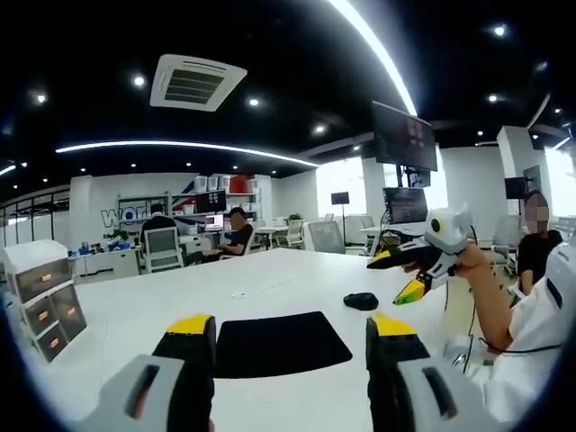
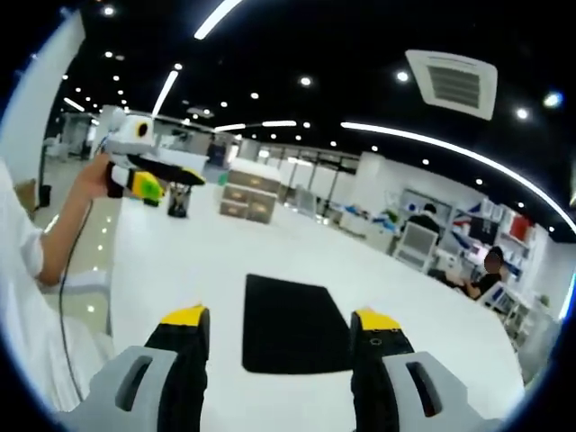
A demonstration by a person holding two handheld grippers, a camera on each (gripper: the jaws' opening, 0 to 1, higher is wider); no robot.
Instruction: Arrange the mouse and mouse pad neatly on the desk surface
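Mouse (image 1: 361, 301) beside mouse pad (image 1: 281, 343) on desk (image 1: 135, 315); both grippers' fingers spread, empty.

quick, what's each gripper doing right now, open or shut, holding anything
Left gripper: open, holding nothing, above the desk with the mouse pad ahead.
Right gripper: open, holding nothing, fingers wide over the mouse pad.

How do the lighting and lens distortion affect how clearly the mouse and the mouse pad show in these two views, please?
Left gripper view: even ceiling light, the black mouse pad and the small dark mouse contrast sharply with the white desk, whose edges curve from the fisheye. Right gripper view: softer focus, the mouse pad still reads clearly, and the ceiling light strips bow.
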